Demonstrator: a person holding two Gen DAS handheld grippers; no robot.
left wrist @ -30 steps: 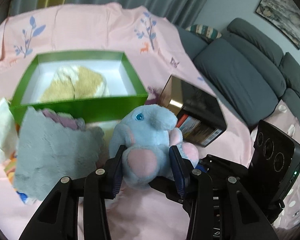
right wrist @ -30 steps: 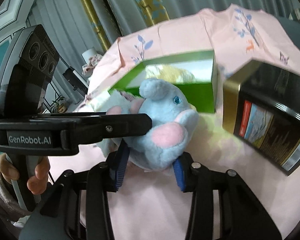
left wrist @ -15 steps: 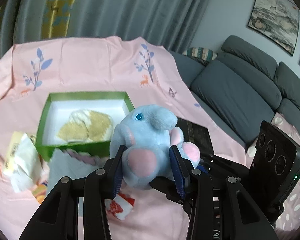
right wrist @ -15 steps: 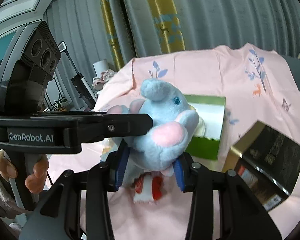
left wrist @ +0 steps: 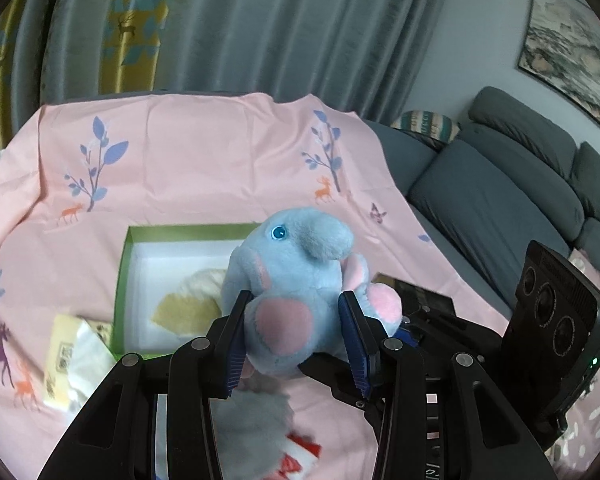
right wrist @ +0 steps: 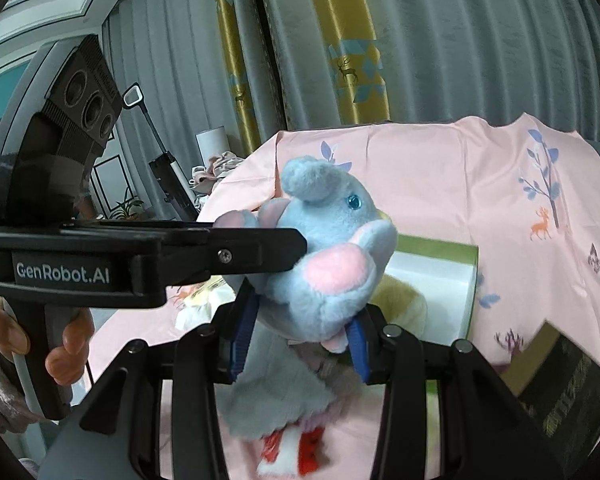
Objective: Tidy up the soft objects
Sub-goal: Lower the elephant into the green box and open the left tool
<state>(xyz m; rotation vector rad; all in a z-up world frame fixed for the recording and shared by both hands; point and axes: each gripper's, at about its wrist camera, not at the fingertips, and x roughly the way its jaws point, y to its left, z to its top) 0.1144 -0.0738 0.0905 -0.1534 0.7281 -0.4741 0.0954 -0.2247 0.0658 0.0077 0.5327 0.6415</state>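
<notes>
A blue plush elephant (left wrist: 296, 276) with pink feet is held in the air by both grippers at once. My left gripper (left wrist: 296, 332) is shut on its lower body, blue pads pressed into the fur. My right gripper (right wrist: 300, 332) is shut on the same elephant (right wrist: 332, 256) from the other side. Below and beyond lies an open green box (left wrist: 121, 288) with a cream and tan soft toy (left wrist: 188, 304) inside. A grey fluffy cloth (right wrist: 276, 396) lies on the pink sheet under the elephant.
A black and gold box (right wrist: 572, 384) sits right of the green box. White and yellow packets (left wrist: 72, 360) lie at its left. A red and white item (right wrist: 296, 448) pokes out under the grey cloth. A grey sofa (left wrist: 500, 200) stands at the right.
Both grippers have risen with the elephant between them. The green box, grey cloth and black box have dropped lower and smaller in both views, and curtains now fill the top.
</notes>
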